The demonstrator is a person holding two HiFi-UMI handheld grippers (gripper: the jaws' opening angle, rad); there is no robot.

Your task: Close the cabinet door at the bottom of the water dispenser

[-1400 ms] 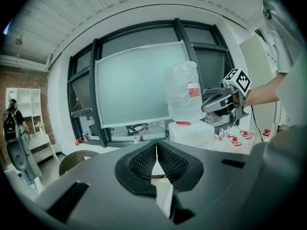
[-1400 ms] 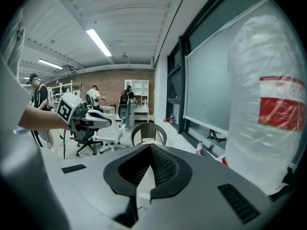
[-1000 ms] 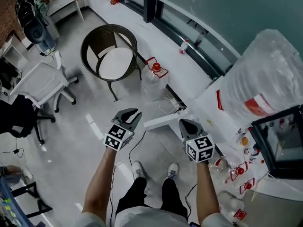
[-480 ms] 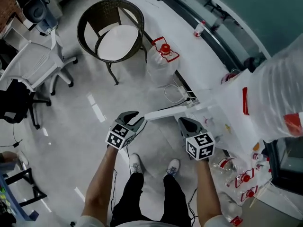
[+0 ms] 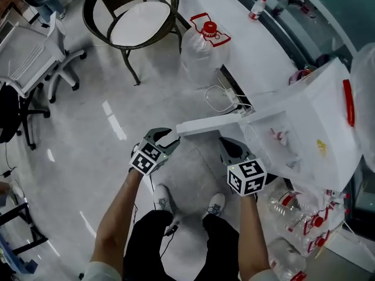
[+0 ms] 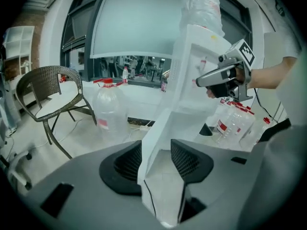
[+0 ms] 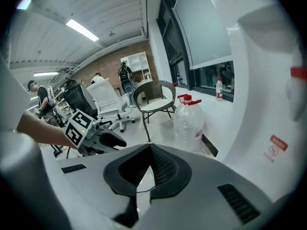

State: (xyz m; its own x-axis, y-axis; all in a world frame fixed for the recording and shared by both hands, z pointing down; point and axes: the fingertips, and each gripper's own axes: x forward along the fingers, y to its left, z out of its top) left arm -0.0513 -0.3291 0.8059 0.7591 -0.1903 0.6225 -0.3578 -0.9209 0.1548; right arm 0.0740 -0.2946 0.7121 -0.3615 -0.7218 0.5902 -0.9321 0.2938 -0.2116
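The white water dispenser [image 5: 310,122] stands at the right with its bottom cabinet door [image 5: 211,123] swung out to the left. My left gripper [image 5: 167,138] is at the door's free edge. In the left gripper view the door [image 6: 163,128] stands upright between the jaws of my left gripper [image 6: 156,150], which are opening and stand a little off it. My right gripper [image 5: 230,148] hangs just in front of the door, near the hinge side. Its jaws [image 7: 151,150] meet at the tips with nothing in them. The dispenser's side [image 7: 268,104] fills the right of that view.
A wicker chair [image 5: 132,22] and a big water jug with a red cap [image 5: 199,40] stand beyond the door. A cable [image 5: 220,98] loops on the floor beside the dispenser. Several empty bottles [image 5: 293,209] lie at lower right. An office chair [image 5: 35,51] is far left. The person's feet [image 5: 164,201] are below the grippers.
Both grippers have come down toward the floor and the view has dropped with them. The left jaws have spread wider and now stand around the door's free edge.
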